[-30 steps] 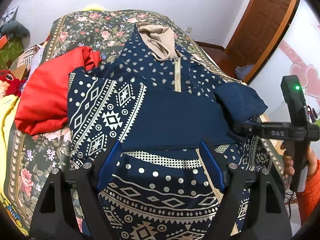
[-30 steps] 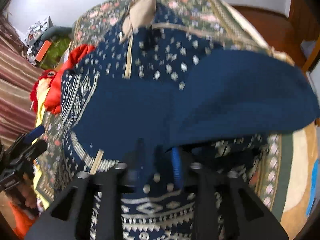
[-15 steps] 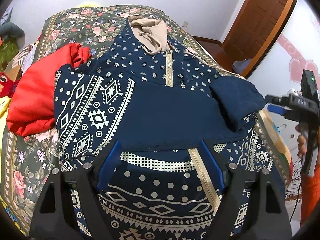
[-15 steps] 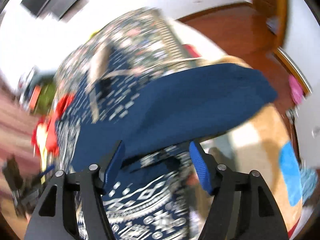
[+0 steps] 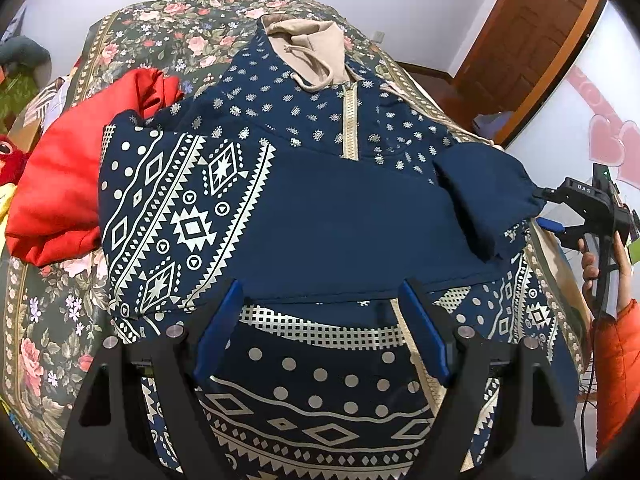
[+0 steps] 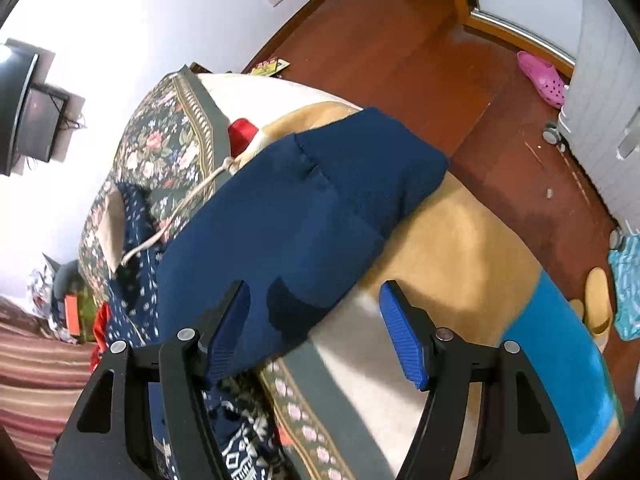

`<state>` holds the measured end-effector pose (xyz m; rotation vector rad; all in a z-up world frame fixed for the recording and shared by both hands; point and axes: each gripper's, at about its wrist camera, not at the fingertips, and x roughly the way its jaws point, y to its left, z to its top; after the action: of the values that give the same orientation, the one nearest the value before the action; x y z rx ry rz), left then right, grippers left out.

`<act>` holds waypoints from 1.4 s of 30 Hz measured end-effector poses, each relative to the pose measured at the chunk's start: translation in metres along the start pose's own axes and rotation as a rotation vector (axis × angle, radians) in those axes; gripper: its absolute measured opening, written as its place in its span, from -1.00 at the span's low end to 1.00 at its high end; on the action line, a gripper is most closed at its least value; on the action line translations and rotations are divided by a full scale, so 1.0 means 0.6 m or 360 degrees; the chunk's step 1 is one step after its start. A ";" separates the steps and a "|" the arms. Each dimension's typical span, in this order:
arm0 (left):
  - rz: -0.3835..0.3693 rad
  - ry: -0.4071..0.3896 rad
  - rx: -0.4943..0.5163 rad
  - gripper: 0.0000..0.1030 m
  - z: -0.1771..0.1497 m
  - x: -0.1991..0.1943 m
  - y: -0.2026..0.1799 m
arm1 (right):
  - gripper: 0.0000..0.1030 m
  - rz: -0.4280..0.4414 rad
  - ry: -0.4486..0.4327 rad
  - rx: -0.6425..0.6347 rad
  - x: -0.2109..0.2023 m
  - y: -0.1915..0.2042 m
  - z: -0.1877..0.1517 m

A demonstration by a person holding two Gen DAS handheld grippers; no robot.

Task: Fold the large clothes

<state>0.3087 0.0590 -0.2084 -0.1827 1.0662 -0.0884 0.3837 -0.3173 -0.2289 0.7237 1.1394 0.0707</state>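
A navy patterned zip hoodie (image 5: 320, 216) with a beige hood (image 5: 312, 48) lies spread on the bed, its left sleeve folded across the chest. Its plain navy right sleeve end (image 5: 484, 196) lies bunched at the bed's right edge, also shown in the right wrist view (image 6: 304, 216). My left gripper (image 5: 320, 328) is open and empty, hovering over the hoodie's lower front. My right gripper (image 6: 316, 332) is open and empty beside the sleeve cuff, and shows at the right edge of the left wrist view (image 5: 548, 212).
A red garment (image 5: 68, 184) lies left of the hoodie on the floral bedspread (image 5: 132, 40). The bed's right edge drops to a wooden floor (image 6: 440, 48). A pink shoe (image 6: 544, 76), a door (image 5: 532, 40) and a wall TV (image 6: 24, 104) are around.
My right gripper opened, let go of the navy sleeve, and swung away to the bed's right edge. The sleeve now rests bunched there. My left gripper stayed open and shifted slightly.
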 end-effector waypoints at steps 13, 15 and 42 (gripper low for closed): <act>0.0020 0.0001 -0.0023 0.54 -0.005 0.001 0.012 | -0.84 -0.0088 -0.0296 -0.0233 -0.044 0.054 0.015; 0.0012 -0.0012 -0.0029 0.54 -0.005 -0.006 0.015 | -0.85 -0.0072 -0.0363 -0.0333 -0.065 0.090 0.012; 0.0020 -0.0145 -0.0255 0.54 -0.052 -0.090 0.124 | -0.17 0.0170 -0.0099 -0.1019 -0.032 0.365 -0.167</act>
<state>0.2541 0.1375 -0.1911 -0.3214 0.9838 0.0168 0.3566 -0.1066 -0.1136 0.2112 0.9404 0.4778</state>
